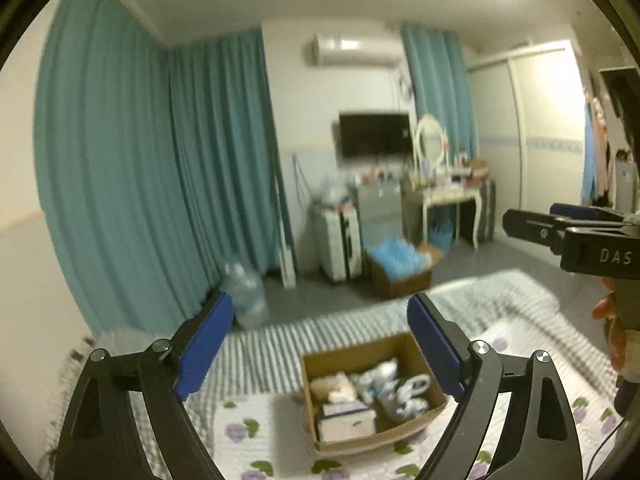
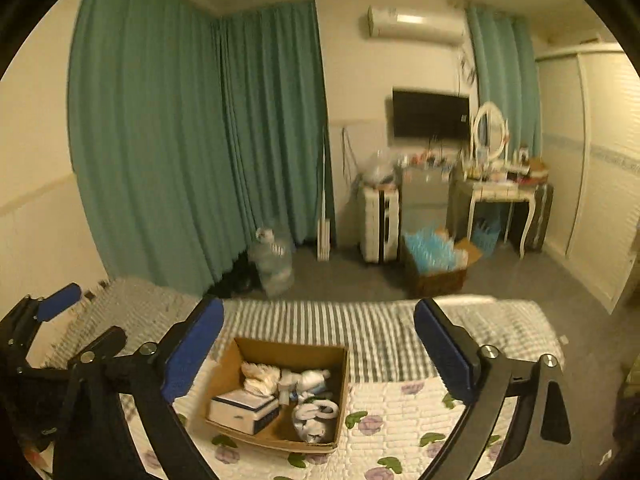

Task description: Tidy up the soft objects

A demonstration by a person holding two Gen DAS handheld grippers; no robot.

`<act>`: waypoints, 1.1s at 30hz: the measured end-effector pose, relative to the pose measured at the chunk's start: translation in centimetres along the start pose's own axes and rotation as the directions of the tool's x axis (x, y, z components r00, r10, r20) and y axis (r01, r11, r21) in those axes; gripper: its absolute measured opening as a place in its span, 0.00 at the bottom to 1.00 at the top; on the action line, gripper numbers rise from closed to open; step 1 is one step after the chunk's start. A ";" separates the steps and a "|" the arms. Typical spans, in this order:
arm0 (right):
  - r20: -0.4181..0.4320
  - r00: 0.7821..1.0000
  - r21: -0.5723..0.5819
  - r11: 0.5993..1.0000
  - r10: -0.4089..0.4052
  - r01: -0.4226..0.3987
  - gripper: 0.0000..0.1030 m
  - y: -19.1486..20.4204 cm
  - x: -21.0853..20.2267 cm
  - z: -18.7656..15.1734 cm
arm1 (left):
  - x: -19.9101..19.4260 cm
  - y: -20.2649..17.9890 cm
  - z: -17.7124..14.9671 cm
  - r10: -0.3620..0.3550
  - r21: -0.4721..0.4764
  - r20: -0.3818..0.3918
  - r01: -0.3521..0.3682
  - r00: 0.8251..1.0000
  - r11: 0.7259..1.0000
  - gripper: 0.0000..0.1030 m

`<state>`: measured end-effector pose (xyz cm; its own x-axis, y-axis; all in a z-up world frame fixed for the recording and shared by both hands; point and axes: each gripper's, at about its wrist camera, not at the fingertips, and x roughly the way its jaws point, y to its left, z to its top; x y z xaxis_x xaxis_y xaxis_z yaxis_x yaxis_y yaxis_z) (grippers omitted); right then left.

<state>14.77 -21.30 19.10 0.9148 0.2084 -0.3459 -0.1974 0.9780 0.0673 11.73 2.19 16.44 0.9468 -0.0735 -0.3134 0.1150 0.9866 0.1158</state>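
Note:
An open cardboard box (image 1: 436,402) (image 2: 343,396) sits on the bed. It holds a white and blue tissue box (image 1: 346,420) (image 2: 244,407), a cream soft toy (image 1: 332,386) (image 2: 260,376) and white and blue soft items (image 1: 400,392) (image 2: 314,416). My left gripper (image 1: 320,344) is open and empty above the box; it also shows at the left of the right wrist view (image 2: 86,312). My right gripper (image 2: 320,350) is open and empty above the box; it shows at the right edge of the left wrist view (image 1: 532,220).
The bed has a floral quilt (image 2: 400,412) and a striped blanket (image 2: 320,320). Beyond it on the floor stand a water jug (image 2: 274,260), a box of blue items (image 2: 434,260), a suitcase (image 2: 378,224), a dressing table (image 2: 500,192) and teal curtains (image 2: 180,140).

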 end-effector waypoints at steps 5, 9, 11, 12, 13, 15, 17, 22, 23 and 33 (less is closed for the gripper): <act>0.079 0.997 -0.044 0.999 -0.023 0.027 0.98 1.5 -7.8 2.1 | -7.9 0.0 2.7 0.016 0.005 0.132 -0.017 0.991 1.000 0.97; 0.141 0.989 -0.073 0.996 -0.041 0.052 0.99 2.3 -13.2 2.3 | -12.3 0.1 3.4 0.043 0.000 0.217 -0.044 0.975 0.999 0.98; 0.168 0.985 -0.073 0.996 -0.034 0.046 0.99 2.6 -15.3 1.8 | -13.7 0.2 3.1 0.063 -0.019 0.243 -0.060 0.968 0.998 0.98; 0.181 0.983 -0.074 0.997 -0.020 0.034 0.99 2.7 -16.1 1.4 | -14.2 0.3 2.8 0.070 -0.028 0.251 -0.065 0.965 0.997 0.98; 0.190 0.982 -0.075 0.997 -0.004 0.019 0.99 2.8 -17.0 0.8 | -14.7 0.4 2.3 0.075 -0.039 0.257 -0.067 0.963 0.997 0.98; 0.196 0.981 -0.081 0.997 0.003 0.014 0.99 3.1 -17.6 -0.3 | -14.9 0.3 1.2 0.071 -0.042 0.262 -0.062 0.962 0.997 0.98; 0.202 0.979 -0.096 0.995 0.008 0.012 0.99 3.3 -17.8 -1.9 | -15.1 0.0 -0.4 0.077 -0.041 0.261 -0.069 0.962 0.997 0.98; 0.244 0.970 -0.073 0.997 -0.004 0.023 0.99 3.2 -16.2 -6.5 | -13.5 -0.5 -4.1 0.061 -0.014 0.230 -0.059 0.971 0.998 0.98; 0.252 0.968 -0.063 0.998 -0.015 0.031 0.99 3.1 -15.4 -7.2 | -13.0 -0.6 -5.0 0.052 -0.006 0.222 -0.052 0.974 0.999 0.98; 0.152 0.988 -0.040 0.998 -0.040 0.047 0.99 2.0 -3.6 -17.2 | -4.0 -1.1 -15.2 0.126 -0.040 0.105 -0.122 0.987 0.992 0.98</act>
<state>5.03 -20.21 4.41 0.9649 0.1677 -0.2020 -0.1685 0.9856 0.0135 3.28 3.65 3.18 0.9799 0.0364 -0.1960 -0.0138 0.9932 0.1154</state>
